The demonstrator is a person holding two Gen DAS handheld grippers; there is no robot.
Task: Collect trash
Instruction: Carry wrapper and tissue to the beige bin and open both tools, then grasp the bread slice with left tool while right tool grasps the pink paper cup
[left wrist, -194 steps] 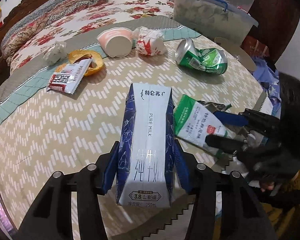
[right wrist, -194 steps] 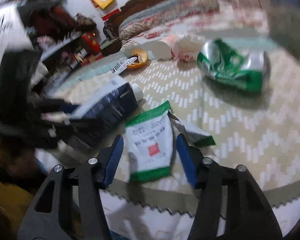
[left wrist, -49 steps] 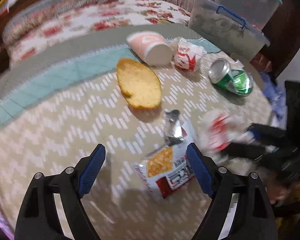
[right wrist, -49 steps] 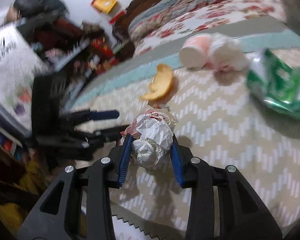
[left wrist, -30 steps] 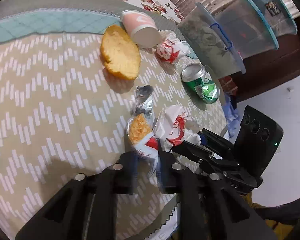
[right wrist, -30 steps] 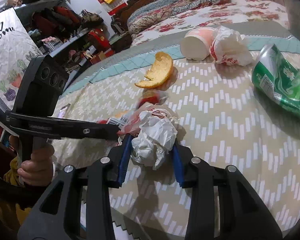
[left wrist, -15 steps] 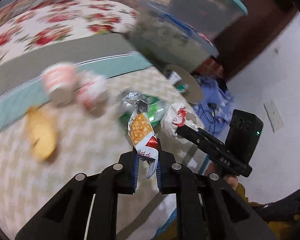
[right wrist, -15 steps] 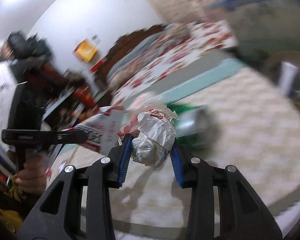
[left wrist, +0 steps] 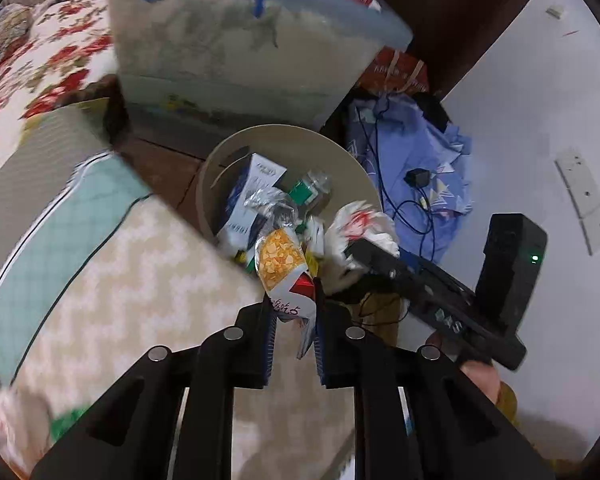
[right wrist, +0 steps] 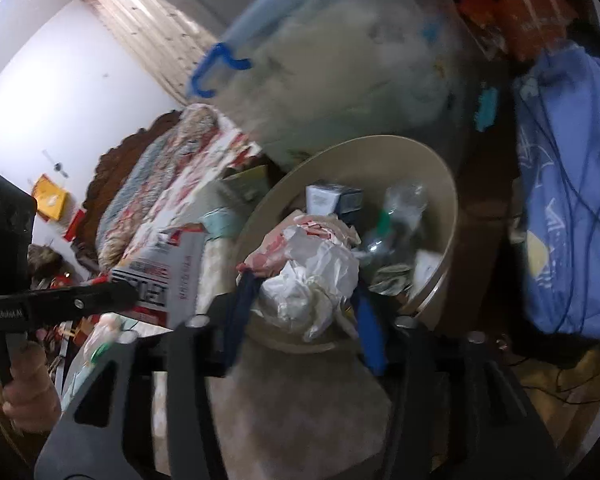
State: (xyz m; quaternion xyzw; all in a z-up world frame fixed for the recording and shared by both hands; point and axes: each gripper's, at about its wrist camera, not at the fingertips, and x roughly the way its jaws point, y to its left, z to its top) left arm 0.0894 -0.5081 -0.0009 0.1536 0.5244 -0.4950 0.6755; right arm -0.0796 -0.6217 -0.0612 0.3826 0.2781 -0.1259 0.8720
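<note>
Left wrist view: the left gripper (left wrist: 293, 312) hangs over the table edge above the beige bin (left wrist: 210, 184), its jaws just easing apart with the snack wrapper (left wrist: 284, 268) between them, whether still pinched I cannot tell. Right wrist view: the right gripper (right wrist: 306, 300) sits just before the bin's rim, jaws just widened, and the crumpled paper (right wrist: 312, 276) lies loose between the blue pads (right wrist: 366, 320). Cartons and bottles already fill the bin.
</note>
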